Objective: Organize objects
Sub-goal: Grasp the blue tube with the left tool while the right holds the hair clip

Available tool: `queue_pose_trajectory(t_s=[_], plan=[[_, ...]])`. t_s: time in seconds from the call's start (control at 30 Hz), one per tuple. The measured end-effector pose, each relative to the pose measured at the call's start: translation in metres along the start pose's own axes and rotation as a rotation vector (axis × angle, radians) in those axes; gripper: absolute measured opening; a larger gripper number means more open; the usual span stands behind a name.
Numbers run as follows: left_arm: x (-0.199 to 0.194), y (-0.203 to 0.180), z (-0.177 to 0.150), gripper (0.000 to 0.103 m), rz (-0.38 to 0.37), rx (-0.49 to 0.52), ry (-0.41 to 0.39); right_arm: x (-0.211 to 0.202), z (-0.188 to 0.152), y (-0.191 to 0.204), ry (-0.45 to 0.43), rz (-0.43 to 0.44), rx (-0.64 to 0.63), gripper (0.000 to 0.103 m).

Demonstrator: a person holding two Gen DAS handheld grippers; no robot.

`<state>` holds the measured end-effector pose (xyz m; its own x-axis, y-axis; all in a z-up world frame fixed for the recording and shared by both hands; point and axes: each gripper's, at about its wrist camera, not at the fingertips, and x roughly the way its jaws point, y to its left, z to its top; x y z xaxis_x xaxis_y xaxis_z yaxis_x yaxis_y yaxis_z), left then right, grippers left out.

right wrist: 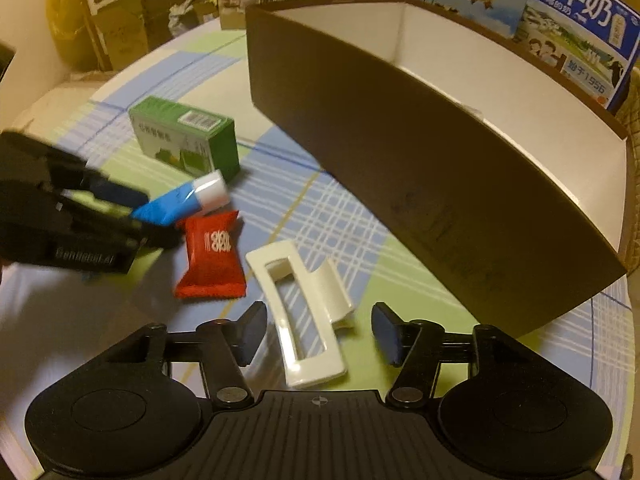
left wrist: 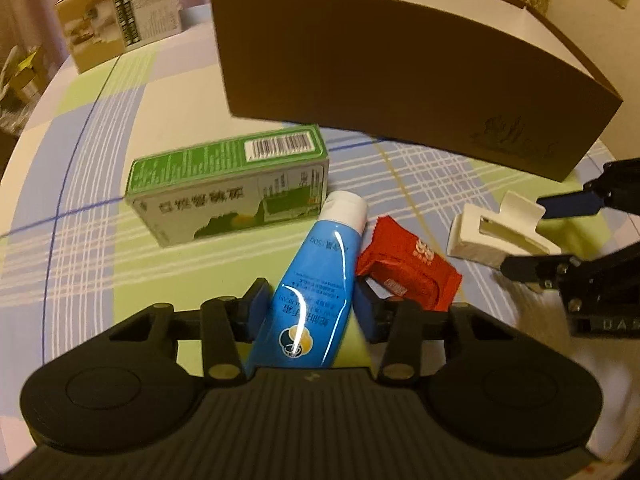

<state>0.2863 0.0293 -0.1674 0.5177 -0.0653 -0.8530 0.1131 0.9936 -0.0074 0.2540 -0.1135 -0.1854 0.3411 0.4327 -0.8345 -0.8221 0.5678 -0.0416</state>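
I have the left gripper (left wrist: 310, 304) straddling the blue tube (left wrist: 316, 280), a blue pad on each side of its body, close to it but not visibly squeezing; I read the fingers as apart. The tube lies on the checked tablecloth (left wrist: 100, 208) with its white cap pointing toward the green carton (left wrist: 228, 184), and the red sachet (left wrist: 408, 268) touches its right side.

My right gripper (right wrist: 318, 328) is spread wide around the white hair claw (right wrist: 304, 312), touching neither side. The brown box (right wrist: 400, 168), open-topped, stands just beyond.

To do this well, I would close on the tube's middle, not the slippery shoulder, keeping the right pad off the sachet, then lift straight before swinging over the box wall.
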Motion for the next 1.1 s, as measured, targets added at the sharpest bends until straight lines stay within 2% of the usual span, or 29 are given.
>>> queue_pose_trajectory(t_s=[0.17,0.23,0.4,0.63,0.7,1.1], plan=[[-0.012,-0.001,-0.015,0.041,0.067,-0.103,0.030,-0.003,0.000,0.006,-0.055,0.001,-0.057,0.056],[-0.016,-0.002,-0.020,0.041,0.071,-0.121,0.030,-0.001,-0.001,0.010,-0.044,0.000,-0.090,0.056],[-0.014,-0.003,-0.016,0.040,0.054,-0.085,0.034,0.003,-0.003,0.011,-0.030,-0.005,-0.099,0.043],[-0.008,-0.003,-0.010,0.042,0.063,-0.083,0.037,0.003,-0.003,0.009,-0.031,0.006,-0.087,0.043],[-0.007,-0.004,-0.008,0.037,0.061,-0.080,0.036,0.003,-0.003,0.009,-0.031,0.008,-0.086,0.043],[-0.011,-0.005,-0.007,0.032,0.059,-0.089,0.043,-0.003,0.002,0.000,-0.044,0.045,-0.004,0.041]])
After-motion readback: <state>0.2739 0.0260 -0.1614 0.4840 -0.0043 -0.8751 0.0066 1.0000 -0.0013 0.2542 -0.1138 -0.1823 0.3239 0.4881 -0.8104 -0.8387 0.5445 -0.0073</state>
